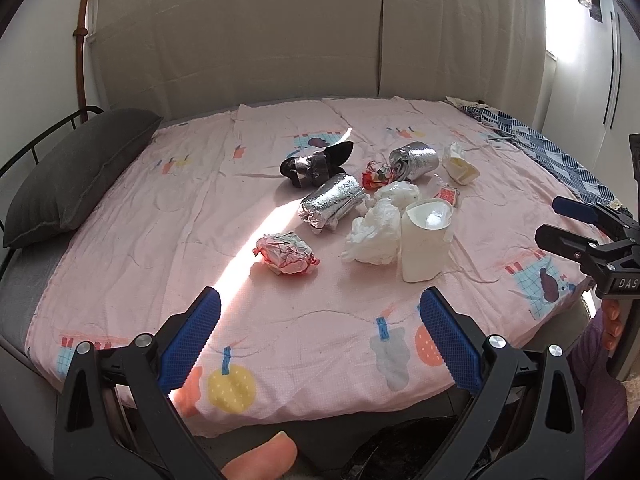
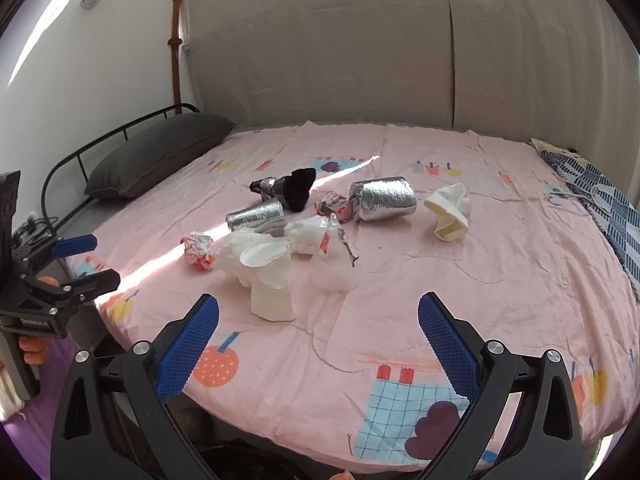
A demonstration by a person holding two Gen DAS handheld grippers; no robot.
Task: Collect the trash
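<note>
Both grippers, left [image 1: 320, 336] and right [image 2: 319, 340], are held wide and empty; ahead of the fingers, the upright cup [image 1: 425, 239] could be toppled on the soft bed [image 1: 132, 240].

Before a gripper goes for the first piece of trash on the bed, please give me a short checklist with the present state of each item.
1. Left gripper open and holding nothing: ok.
2. Right gripper open and holding nothing: ok.
3. White cup, the nearest trash, upright with free space on both sides: ok.
4. Crumpled foil wrapper lying apart from the other pieces: ok.
5. Trash bag or bin in view: cannot tell; only something dark below the bed edge.
6. Trash already collected: not ok, all pieces lie on the pink sheet.
</note>
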